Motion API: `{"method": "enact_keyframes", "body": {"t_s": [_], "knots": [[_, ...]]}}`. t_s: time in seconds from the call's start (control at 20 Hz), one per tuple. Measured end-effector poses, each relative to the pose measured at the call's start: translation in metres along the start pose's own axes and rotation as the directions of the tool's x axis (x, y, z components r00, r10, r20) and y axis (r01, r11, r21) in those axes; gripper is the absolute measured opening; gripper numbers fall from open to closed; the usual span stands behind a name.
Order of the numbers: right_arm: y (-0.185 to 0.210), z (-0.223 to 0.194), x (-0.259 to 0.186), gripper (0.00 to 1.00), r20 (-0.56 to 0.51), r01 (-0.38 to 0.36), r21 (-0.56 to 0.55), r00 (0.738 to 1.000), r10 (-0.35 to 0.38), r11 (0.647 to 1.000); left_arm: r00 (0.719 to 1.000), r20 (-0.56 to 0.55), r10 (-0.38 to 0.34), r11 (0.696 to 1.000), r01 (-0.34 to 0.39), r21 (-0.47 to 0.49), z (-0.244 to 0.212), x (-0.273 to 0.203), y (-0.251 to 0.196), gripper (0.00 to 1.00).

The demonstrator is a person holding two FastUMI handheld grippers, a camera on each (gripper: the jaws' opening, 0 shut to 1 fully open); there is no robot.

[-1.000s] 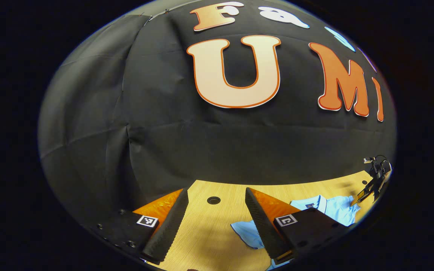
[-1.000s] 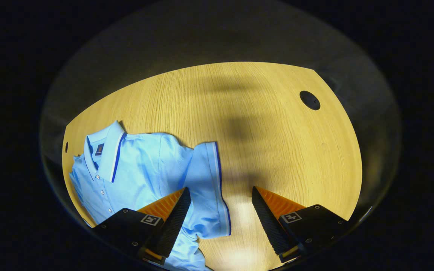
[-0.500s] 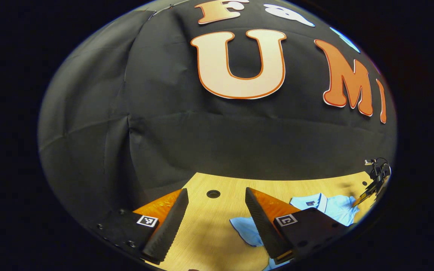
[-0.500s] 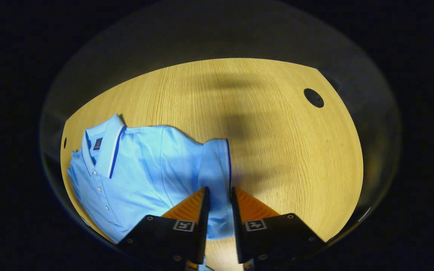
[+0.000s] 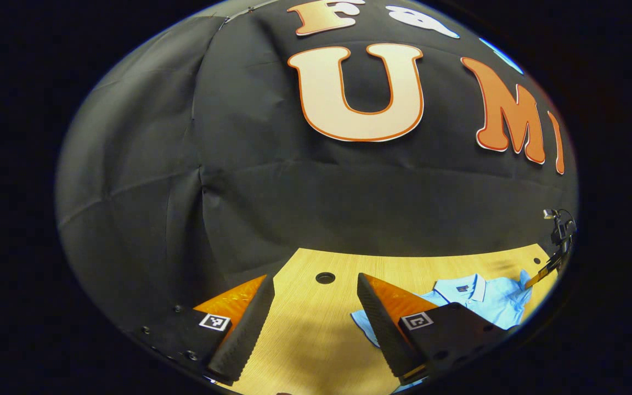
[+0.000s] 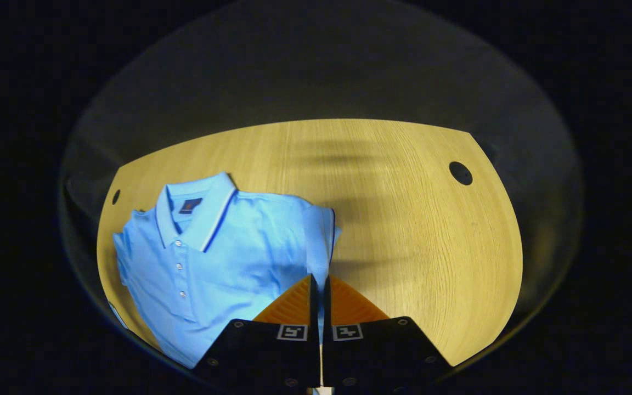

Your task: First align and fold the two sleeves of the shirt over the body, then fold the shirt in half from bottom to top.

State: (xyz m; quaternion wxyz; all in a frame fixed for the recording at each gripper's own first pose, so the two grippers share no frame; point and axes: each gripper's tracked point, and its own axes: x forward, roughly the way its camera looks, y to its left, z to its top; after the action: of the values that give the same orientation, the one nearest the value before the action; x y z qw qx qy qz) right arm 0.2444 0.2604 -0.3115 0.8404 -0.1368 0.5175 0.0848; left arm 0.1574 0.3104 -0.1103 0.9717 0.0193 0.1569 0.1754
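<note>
While the first sleeve fold is in hand, the holdings run as follows. Table: pale wood grain, flat, with a dark round hole toward its far right corner in the right gripper view and a smaller one at far left. Shirt: light blue polo, lying face up on the left part of the table, collar away from the camera, button placket running down the chest; in the left gripper view it lies well off to the right. Sleeve: the shirt's right-hand one as seen here, raised on edge off the table. Right gripper: fingers pressed nearly together, pinching the sleeve's cuff between them. Left gripper: fingers spread wide, nothing between them, hovering over bare table just beside the shirt's other sleeve. Judgement: the next move calls for carrying the pinched sleeve leftward over the body and laying it flat with its edge square to the side seam before letting go; the opposite sleeve is not yet folded.
</note>
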Motion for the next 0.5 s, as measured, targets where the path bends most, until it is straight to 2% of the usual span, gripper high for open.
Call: {"method": "enact_keyframes", "body": {"t_s": [0.35,0.5], "knots": [[0.097,0.009,-0.044,0.02,0.055,-0.157,0.014,0.986,0.156,0.987,1.000,-0.005,0.010,1.000,-0.010,0.012,-0.006,-0.006,0.035,0.96],[0.127,0.000,-0.042,0.02,0.038,-0.163,-0.021,0.986,0.163,0.986,1.000,-0.017,0.005,1.000,-0.005,-0.002,-0.009,-0.006,0.050,0.97]]}}
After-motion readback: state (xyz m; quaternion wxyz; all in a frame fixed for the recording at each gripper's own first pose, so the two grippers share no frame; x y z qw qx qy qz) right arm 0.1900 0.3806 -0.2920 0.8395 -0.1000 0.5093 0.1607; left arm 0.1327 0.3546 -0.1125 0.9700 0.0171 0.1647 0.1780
